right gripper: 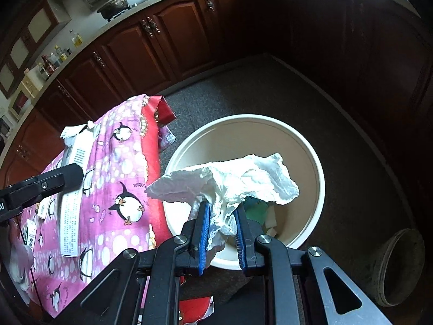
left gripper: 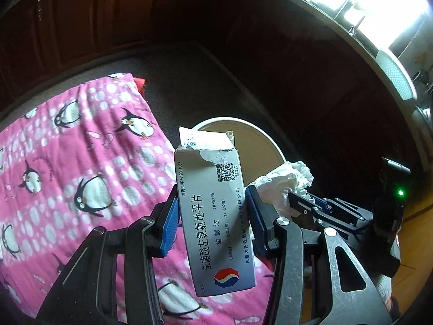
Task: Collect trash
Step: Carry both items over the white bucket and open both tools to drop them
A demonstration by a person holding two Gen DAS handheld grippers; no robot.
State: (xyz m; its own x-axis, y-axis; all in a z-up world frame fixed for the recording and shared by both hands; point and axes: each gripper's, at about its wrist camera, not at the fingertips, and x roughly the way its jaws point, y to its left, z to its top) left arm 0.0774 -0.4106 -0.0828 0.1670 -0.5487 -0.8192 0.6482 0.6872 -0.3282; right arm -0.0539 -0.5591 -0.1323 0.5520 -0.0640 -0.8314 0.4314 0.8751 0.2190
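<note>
My left gripper (left gripper: pixel 212 203) is shut on a torn white medicine box (left gripper: pixel 216 216) with Chinese print, held above the edge of the pink penguin cloth (left gripper: pixel 81 176). My right gripper (right gripper: pixel 222 211) is shut on a crumpled white tissue (right gripper: pixel 232 181) and holds it over the round cream trash bin (right gripper: pixel 316 168), which has green and white scraps at its bottom. In the left wrist view the bin (left gripper: pixel 270 146) lies just beyond the box, and the tissue (left gripper: pixel 286 181) and right gripper (left gripper: pixel 314 205) show at right. The left gripper (right gripper: pixel 62 178) and box (right gripper: pixel 73 203) show at the right view's left.
The pink cloth (right gripper: pixel 113 189) covers a table over a red underlayer (right gripper: pixel 154 140). Small paper scraps (right gripper: pixel 31 230) lie on it at left. Dark wooden cabinets (right gripper: pixel 162 40) line the back. A grey pot (right gripper: pixel 397 268) stands on the dark floor at right.
</note>
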